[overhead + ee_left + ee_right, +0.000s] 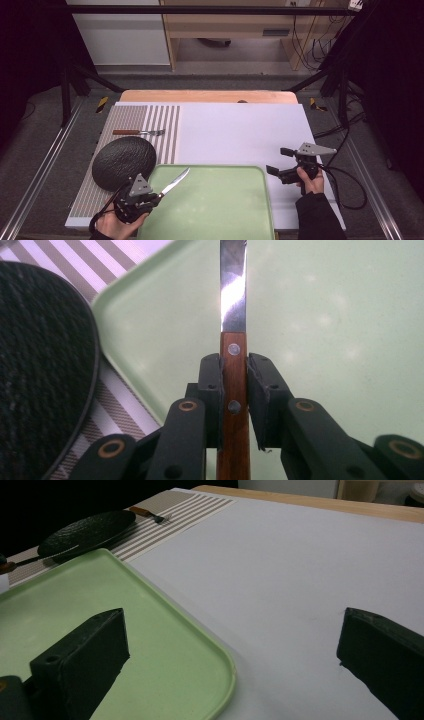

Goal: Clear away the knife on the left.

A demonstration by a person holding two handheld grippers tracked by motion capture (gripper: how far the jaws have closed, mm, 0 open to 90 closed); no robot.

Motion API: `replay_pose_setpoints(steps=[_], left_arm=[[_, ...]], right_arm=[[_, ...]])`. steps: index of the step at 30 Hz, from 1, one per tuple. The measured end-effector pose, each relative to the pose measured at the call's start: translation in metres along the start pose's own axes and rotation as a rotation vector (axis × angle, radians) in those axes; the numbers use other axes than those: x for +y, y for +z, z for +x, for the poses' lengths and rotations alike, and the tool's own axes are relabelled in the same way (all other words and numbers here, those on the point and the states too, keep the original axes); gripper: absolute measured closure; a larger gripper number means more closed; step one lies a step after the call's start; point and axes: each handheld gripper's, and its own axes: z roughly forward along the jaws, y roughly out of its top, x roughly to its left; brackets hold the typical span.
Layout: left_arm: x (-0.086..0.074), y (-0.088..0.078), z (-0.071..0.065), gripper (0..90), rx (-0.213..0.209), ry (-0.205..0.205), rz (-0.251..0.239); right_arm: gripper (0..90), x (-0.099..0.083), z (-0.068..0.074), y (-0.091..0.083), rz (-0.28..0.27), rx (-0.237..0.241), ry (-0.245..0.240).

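The knife [234, 405] is clamped by its wooden handle between the jaws of the left tongs [150, 196], with the steel blade pointing away from the hand, out over the near left corner of the green tray [215, 215]. In the high view the blade is seen raised above the tray surface rather than lying on it. The step in hand is judged to be the carrying of the knife over the tray; for the next move, a lowering until the blade rests flat is called for, and only then a release. The right tongs [276, 161] are held with jaws wide apart and empty, beside the tray's right edge over the white table [240, 135]. Further out, a dark round plate [123, 161] and a fork [140, 132] lie on a striped mat [125, 117].
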Motion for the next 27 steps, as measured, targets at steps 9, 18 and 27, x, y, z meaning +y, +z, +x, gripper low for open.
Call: replay_pose_setpoints(steps=[9,18,27], left_arm=[[-0.008,0.013,-0.014,76.8,-0.022,-0.001,0.050],[-0.013,0.024,-0.018,76.9,-0.030,-0.010,0.086],[-0.015,0.031,-0.021,76.9,-0.038,-0.018,0.124]], right_arm=[[0.3,0.000,0.000,0.000,0.001,-0.001,-0.003],[0.3,0.000,0.000,0.000,0.004,-0.001,-0.005],[0.3,0.000,0.000,0.000,0.004,-0.001,-0.005]])
